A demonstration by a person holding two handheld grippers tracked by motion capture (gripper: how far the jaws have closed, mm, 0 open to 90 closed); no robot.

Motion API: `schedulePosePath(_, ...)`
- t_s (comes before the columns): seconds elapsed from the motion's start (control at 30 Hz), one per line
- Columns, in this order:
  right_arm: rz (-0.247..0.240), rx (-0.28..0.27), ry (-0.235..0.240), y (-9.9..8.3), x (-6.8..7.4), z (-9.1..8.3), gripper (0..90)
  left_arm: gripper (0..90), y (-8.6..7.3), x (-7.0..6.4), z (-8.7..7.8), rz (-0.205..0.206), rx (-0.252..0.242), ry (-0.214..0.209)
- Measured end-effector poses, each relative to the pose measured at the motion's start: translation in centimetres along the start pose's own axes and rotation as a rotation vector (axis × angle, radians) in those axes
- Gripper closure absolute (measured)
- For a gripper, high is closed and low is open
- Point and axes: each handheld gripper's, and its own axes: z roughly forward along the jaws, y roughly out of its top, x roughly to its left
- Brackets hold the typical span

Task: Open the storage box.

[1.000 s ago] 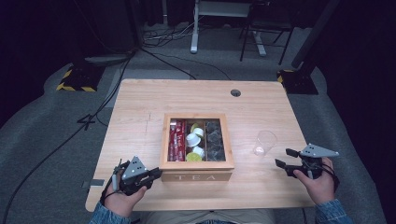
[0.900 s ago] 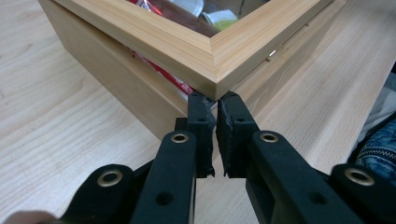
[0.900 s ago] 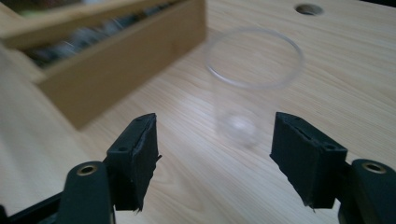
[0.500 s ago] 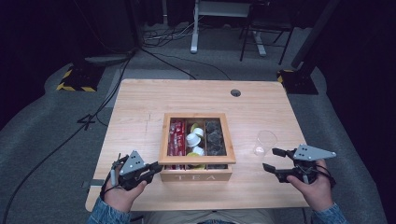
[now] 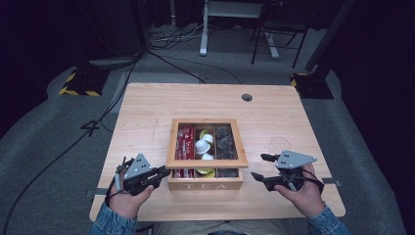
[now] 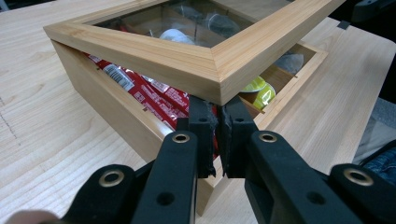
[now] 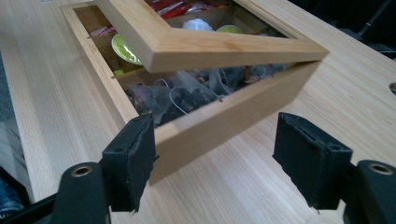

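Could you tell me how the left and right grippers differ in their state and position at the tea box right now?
The left gripper has its jaws shut, tucked under the raised lid corner; the right gripper is open. The left touches the tea box; the right sits apart from it. Both are hand-held near its front.

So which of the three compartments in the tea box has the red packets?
The left compartment, on the left gripper's side, holds the red packets. The middle one has white and yellow-green pods; the right one has dark tea bags.
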Motion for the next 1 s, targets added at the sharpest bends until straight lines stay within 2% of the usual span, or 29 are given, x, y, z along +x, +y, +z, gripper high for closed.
schedulePosePath(0.1,-0.006,-0.004,0.008,0.3,0.2,0.5,32.1,84.6,0.1,0.0,0.0,0.001,-0.002,0.001)
schedulePosePath(0.23,-0.051,-0.008,0.010,1.3,0.8,1.8,35.4,84.7,0.2,0.0,0.0,0.001,-0.006,0.000)
schedulePosePath(0.4,-0.076,-0.034,-0.003,2.2,0.8,2.1,37.5,84.6,0.1,0.1,0.1,0.001,-0.003,-0.001)
schedulePosePath(0.53,-0.105,-0.031,-0.004,2.6,0.8,2.3,37.0,83.7,0.1,0.1,0.1,0.007,-0.010,-0.003)
schedulePosePath(0.6,-0.120,-0.032,-0.010,2.7,0.9,2.4,37.1,81.9,0.0,0.0,0.1,0.008,-0.015,-0.001)
schedulePosePath(0.63,-0.145,-0.033,-0.016,2.8,0.9,2.3,37.6,80.4,0.0,-0.1,0.0,0.010,-0.028,-0.001)
schedulePosePath(0.67,-0.145,-0.033,-0.016,2.8,0.9,2.3,37.6,78.7,0.0,-0.1,0.0,0.010,-0.028,-0.001)
schedulePosePath(0.7,-0.160,-0.040,-0.017,3.0,0.8,2.2,38.0,76.3,0.0,-0.2,-0.1,0.009,-0.045,0.006)
schedulePosePath(0.73,-0.160,-0.040,-0.017,3.0,0.8,2.2,38.0,74.1,0.0,-0.2,-0.1,0.009,-0.045,0.006)
schedulePosePath(0.77,-0.165,-0.048,-0.018,3.2,0.7,2.1,38.0,70.6,0.0,-0.1,-0.4,0.027,-0.046,0.030)
schedulePosePath(1.0,-0.171,-0.088,-0.014,4.4,-0.1,1.6,39.2,63.9,-0.5,0.0,-0.8,0.017,-0.045,0.063)
